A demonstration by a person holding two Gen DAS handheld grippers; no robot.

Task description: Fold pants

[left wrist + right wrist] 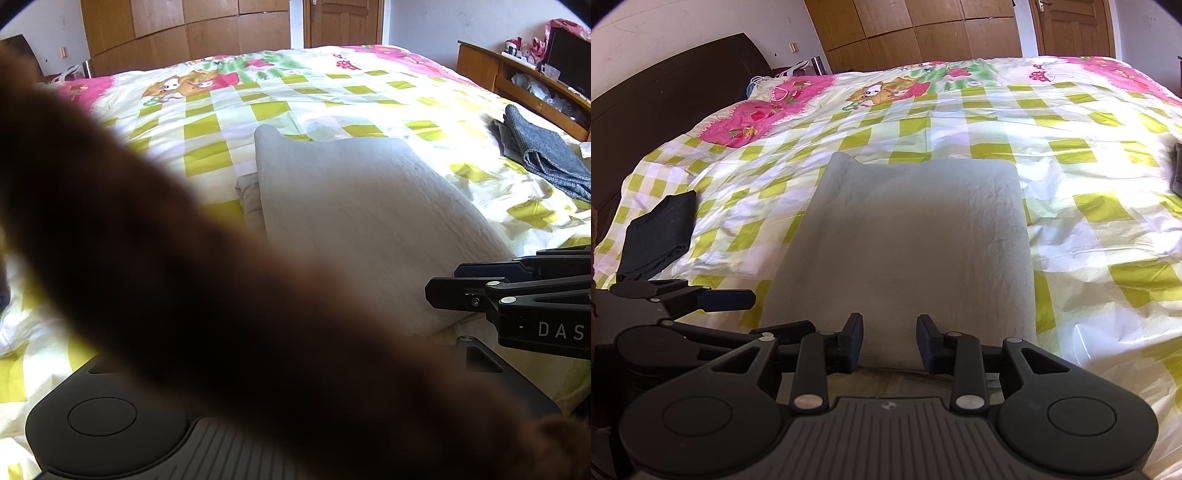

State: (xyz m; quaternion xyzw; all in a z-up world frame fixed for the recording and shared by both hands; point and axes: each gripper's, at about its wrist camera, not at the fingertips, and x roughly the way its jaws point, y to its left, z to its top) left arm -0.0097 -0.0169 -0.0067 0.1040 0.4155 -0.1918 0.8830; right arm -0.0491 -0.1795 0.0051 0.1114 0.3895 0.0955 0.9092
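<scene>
Grey pants [905,236] lie folded into a neat block on the bed [1089,206], right in front of you, near its close edge. Your right gripper [889,341] sits at their near edge with its fingers [852,343] spread, nothing between them. Your left gripper [738,310] reaches in just beside it (whether its fingers are apart or together, you cannot tell; a brown blur covers its own camera). Dark cloth [659,236] lies off left; a grey garment [543,155] off right.
</scene>
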